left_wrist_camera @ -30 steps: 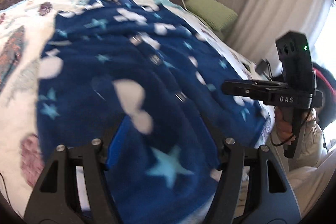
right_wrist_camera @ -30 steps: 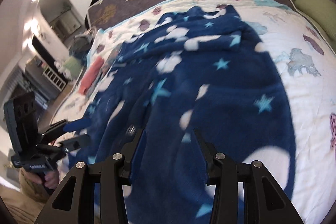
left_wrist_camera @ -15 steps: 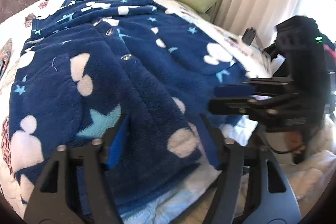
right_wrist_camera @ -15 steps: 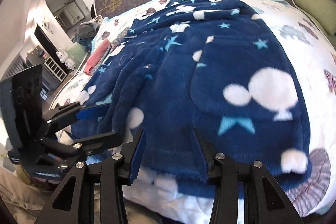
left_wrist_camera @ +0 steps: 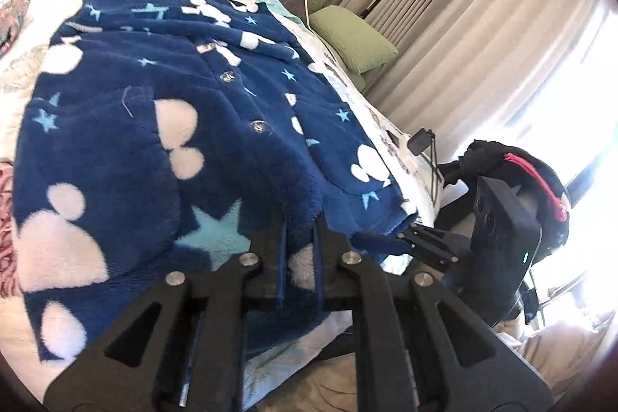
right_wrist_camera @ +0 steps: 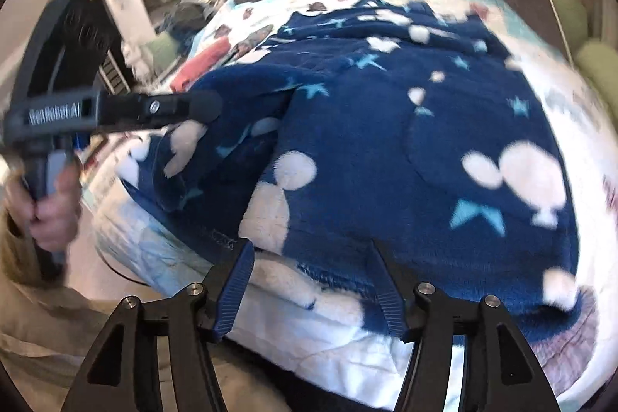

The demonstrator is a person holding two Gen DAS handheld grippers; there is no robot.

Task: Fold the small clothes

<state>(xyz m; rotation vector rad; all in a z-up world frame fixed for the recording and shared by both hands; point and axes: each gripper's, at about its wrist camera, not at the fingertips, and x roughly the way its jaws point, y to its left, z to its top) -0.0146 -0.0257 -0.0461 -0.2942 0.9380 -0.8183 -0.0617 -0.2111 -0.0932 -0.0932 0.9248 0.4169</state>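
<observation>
Blue fleece garment [left_wrist_camera: 162, 126], patterned with white blobs and pale stars, lay spread front-up across the bed [right_wrist_camera: 309, 327], its buttoned placket [left_wrist_camera: 231, 91] running up the middle and its near hem at the bed's near edge.

Left gripper [left_wrist_camera: 299, 238]: fingers narrow and closing, a fold of the near hem pinched between the 2 blue pads. In the right wrist view the same gripper [right_wrist_camera: 208, 107] met the garment at its left corner, gripped by a hand [right_wrist_camera: 50, 207]; that view was blurred, so contact detail there could not be read.

Right gripper [right_wrist_camera: 313, 280]: fingers wide and opening, the hem edge lying between them, pads not pressing on the fleece. In the left wrist view its fingers [left_wrist_camera: 380, 244] sat at the garment's right corner.

Green pillows [left_wrist_camera: 351, 37] lay beside the bed near the curtains [left_wrist_camera: 483, 26].
</observation>
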